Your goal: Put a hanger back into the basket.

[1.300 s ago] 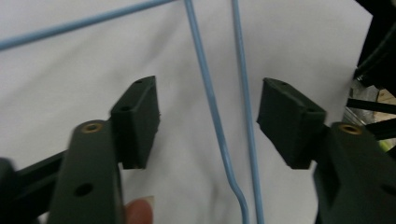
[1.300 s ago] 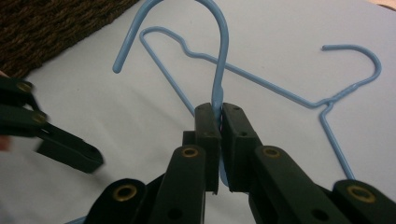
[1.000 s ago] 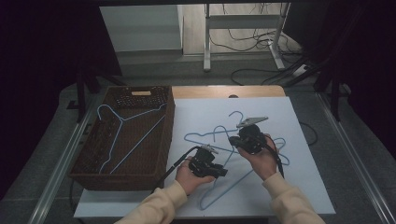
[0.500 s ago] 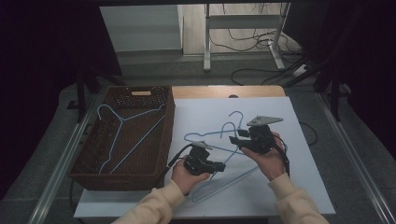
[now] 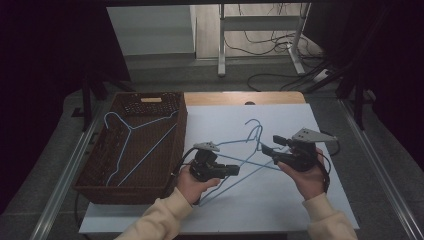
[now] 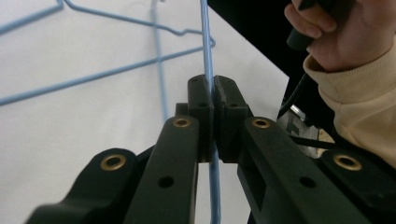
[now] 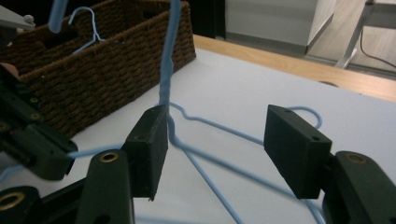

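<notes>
Left gripper view: hanger wire (image 6: 206,56) clamped between left hand-held gripper (image 6: 213,100) jaws.

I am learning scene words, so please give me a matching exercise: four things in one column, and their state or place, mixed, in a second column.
1. left gripper
2. right gripper
3. basket
4. hanger in the basket

a. brown, woven, at the table's left
b. fingers open
c. fingers shut on a blue wire hanger
d. lies on the basket's floor

Pairs: 1-c, 2-b, 3-a, 4-d
</notes>
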